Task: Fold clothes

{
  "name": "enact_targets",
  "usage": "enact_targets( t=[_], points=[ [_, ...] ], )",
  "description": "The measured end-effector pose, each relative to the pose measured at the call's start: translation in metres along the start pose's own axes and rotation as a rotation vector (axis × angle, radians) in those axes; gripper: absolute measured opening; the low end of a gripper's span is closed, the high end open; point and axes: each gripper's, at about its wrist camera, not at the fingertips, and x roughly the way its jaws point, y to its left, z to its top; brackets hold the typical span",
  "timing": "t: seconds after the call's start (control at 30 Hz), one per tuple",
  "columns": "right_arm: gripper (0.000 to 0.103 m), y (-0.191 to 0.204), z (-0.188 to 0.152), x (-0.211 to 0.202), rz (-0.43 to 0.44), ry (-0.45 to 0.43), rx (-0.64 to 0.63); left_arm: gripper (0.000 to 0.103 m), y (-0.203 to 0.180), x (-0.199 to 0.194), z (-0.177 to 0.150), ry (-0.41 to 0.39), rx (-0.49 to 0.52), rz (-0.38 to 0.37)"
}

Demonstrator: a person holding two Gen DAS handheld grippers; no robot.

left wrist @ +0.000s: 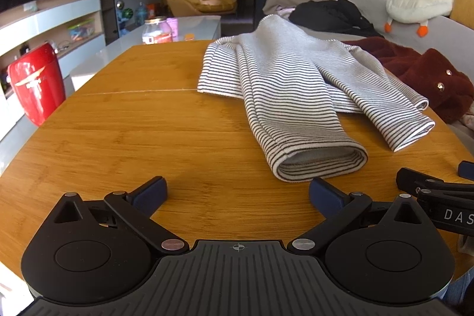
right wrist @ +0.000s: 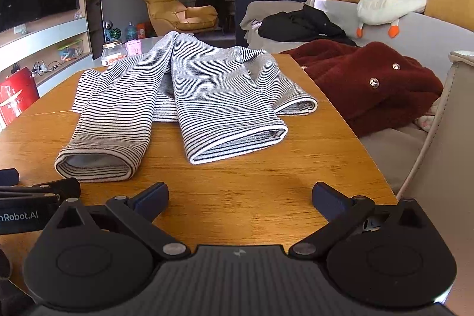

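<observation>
A: Where is the striped sweater (left wrist: pixel 284 85)?

B: It lies on the wooden counter (left wrist: pixel 133 123), out in front of both grippers. Its two sleeves point back toward the cameras, and the cuffs lie flat on the wood.

A: Are the fingers holding it?

B: No. The left gripper (left wrist: pixel 237 194) has its fingers spread wide with only bare wood between them. The cuff of one sleeve (left wrist: pixel 320 162) sits just past the right-hand finger (left wrist: pixel 326 196), a bit to the right of the gap. It is close, but I can't tell if it touches.

A: And the other one?

B: The right gripper (right wrist: pixel 240 196) is wide open too, with nothing in it. The second sleeve's cuff (right wrist: pixel 237 144) lies straight ahead of its gap, a little way off. The first cuff is off to its left, near the tip of the left gripper.

A: What is beside the counter?

B: A dark red fuzzy coat (right wrist: pixel 364 79) with shiny buttons lies on the sofa (right wrist: pixel 420 28), just past the counter's right edge.
</observation>
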Motion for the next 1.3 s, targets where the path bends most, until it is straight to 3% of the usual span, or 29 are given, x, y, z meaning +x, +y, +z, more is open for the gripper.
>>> enact_targets(
  t=[0.2,1.3],
  points=[
    [0.103,0.0044,-0.0010,0.0005,-0.030,0.004,-0.037,0.103,0.0007,-0.0019,-0.0005,-0.011,-0.013,-0.008],
    [0.103,0.0056,-0.0015,0.0014,-0.025,-0.006,-0.032,0.103,0.0003,-0.0018,-0.0009,-0.017,-0.014,-0.004]
  ],
)
